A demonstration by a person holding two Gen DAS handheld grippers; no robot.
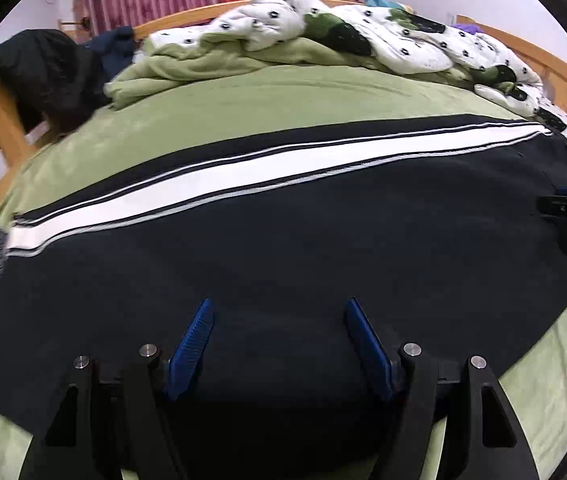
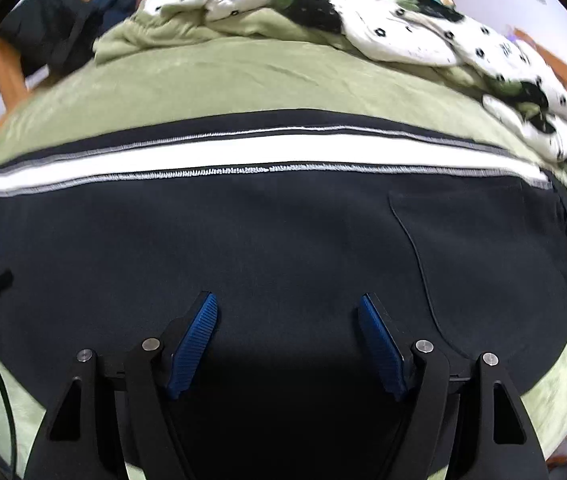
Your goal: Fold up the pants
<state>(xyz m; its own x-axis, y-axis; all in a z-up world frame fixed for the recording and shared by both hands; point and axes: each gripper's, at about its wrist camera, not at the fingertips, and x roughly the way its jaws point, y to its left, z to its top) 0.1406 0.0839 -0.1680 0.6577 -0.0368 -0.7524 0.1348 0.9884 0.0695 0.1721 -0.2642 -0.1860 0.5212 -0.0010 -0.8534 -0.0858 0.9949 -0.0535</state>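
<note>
Pants are lying flat across the green bedsheet, dark navy with a broad white side stripe running lengthwise along the far edge, so I am reading them as already doubled leg on leg and laid out on their side. I am holding the left gripper low over the near edge of the cloth, its blue fingers spread wide apart and gripping nothing. I am holding the right gripper the same way further along the garment, its fingers also parted and empty, with a curved pocket seam just off to its right; that puts the waist end on my right and the cuffs on my left. The right gripper's tip is showing at the edge of the left view, resting close over the fabric. A rumpled white quilt with black flowers is piled near the wooden headboard, well apart from the work. My judgement is that I am between folds, lining up for the crosswise one. The next move is calling for me to lower both sets of fingers onto one end, pinch through all layers at the corners, and carry that end over toward the other without dragging the stripe crooked.
</note>
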